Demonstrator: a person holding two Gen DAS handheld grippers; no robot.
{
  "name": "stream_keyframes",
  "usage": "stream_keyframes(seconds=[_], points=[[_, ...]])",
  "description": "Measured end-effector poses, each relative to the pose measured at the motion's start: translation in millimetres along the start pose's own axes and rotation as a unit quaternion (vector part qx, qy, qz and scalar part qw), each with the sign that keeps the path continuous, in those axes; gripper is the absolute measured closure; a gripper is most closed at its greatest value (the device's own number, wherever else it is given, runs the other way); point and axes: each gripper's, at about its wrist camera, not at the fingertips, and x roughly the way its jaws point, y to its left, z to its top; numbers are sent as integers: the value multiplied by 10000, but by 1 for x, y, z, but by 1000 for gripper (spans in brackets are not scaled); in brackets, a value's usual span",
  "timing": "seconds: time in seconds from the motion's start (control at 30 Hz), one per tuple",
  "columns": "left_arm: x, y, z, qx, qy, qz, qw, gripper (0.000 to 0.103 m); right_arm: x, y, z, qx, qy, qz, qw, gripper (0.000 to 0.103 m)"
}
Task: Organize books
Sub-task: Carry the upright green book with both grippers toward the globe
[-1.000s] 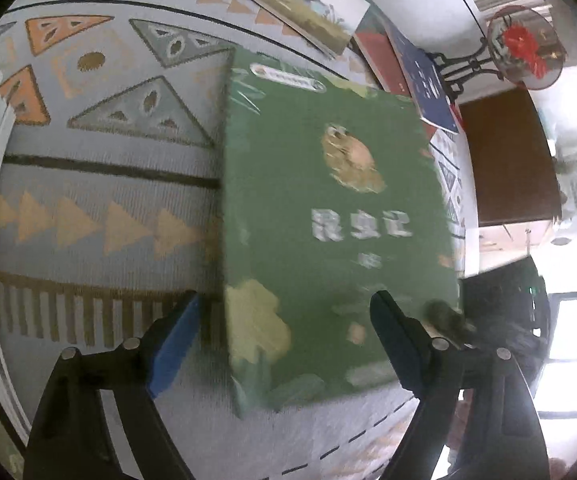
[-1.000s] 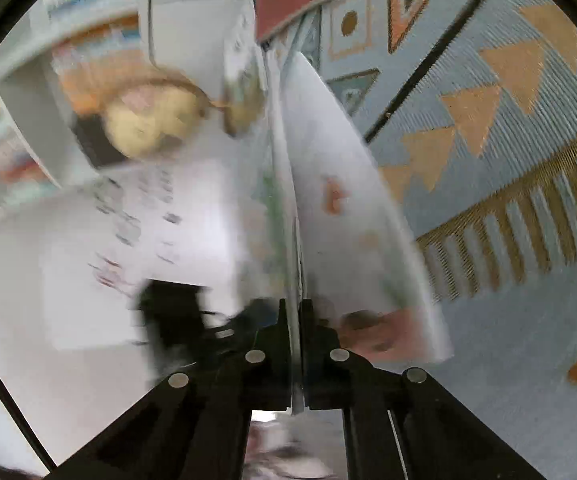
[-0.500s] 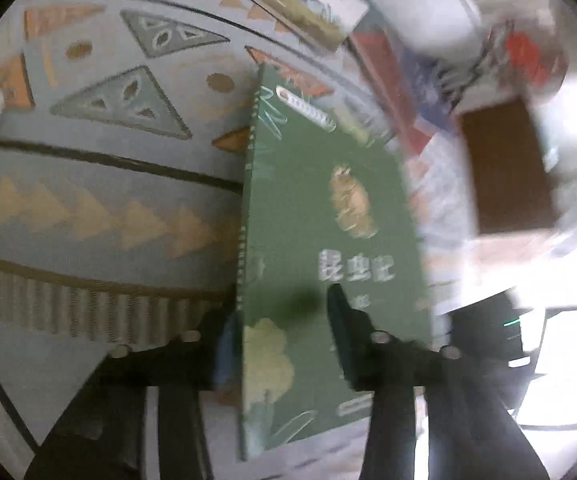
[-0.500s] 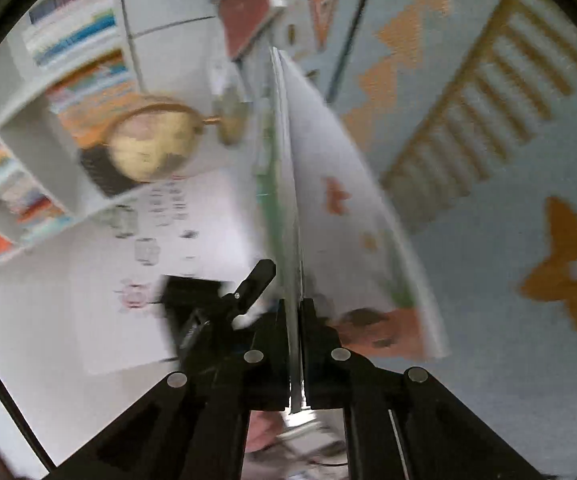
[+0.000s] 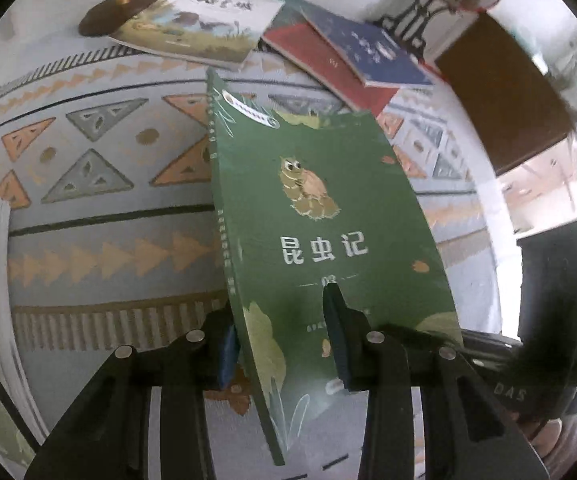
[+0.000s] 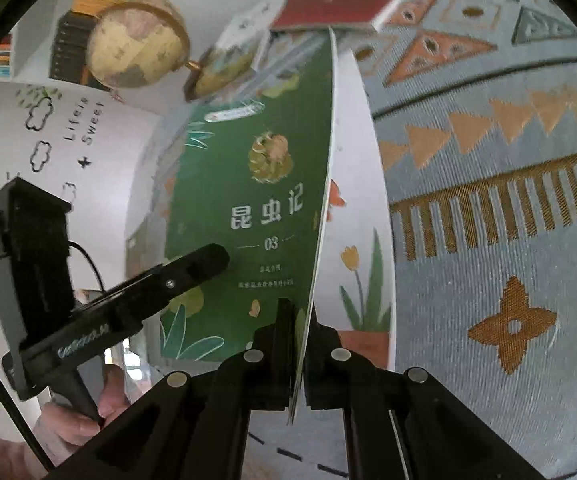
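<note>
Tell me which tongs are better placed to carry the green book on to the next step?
Probably the left tongs: their fingers straddle the green book at its spine end, gripping all pages. The right tongs pinch only the front cover, which has peeled away from the white inner page.

Daylight was soft and even, w/ blown-out white glare at the left wrist view's right edge. Heavy fisheye bending and black vignette at all borders. The globe (image 6: 138,46) and far books were blurred; the green book (image 5: 328,232) was sharp.
</note>
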Motion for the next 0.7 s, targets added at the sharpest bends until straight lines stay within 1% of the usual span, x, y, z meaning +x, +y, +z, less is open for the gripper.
stream_keyframes(seconds=[0.1,0.2,0.3,0.4,0.53,0.6,0.7], points=[[-13,5,-1,3,-47,-20,10000,69,-12,17,1,-266,-120,2,9996,97],[-29,8,-2,40,-147,-10,9999,69,-21,41,2,-659,-172,-29,9977,96],[-45,17,-1,-6,-211,-3,9998,69,-22,64,5,-788,-227,100,9966,96],[-59,29,-3,-71,-256,-24,9996,69,-19,89,9,-1119,-193,114,9935,96],[-83,47,-10,-208,-386,44,9990,69,-9,123,13,-1459,-91,235,9890,96],[-97,58,-12,-290,-488,130,9983,69,-8,137,10,-1608,-44,314,9865,95],[-119,73,-18,-365,-685,398,9962,69,3,163,8,-1865,64,460,9814,95]])
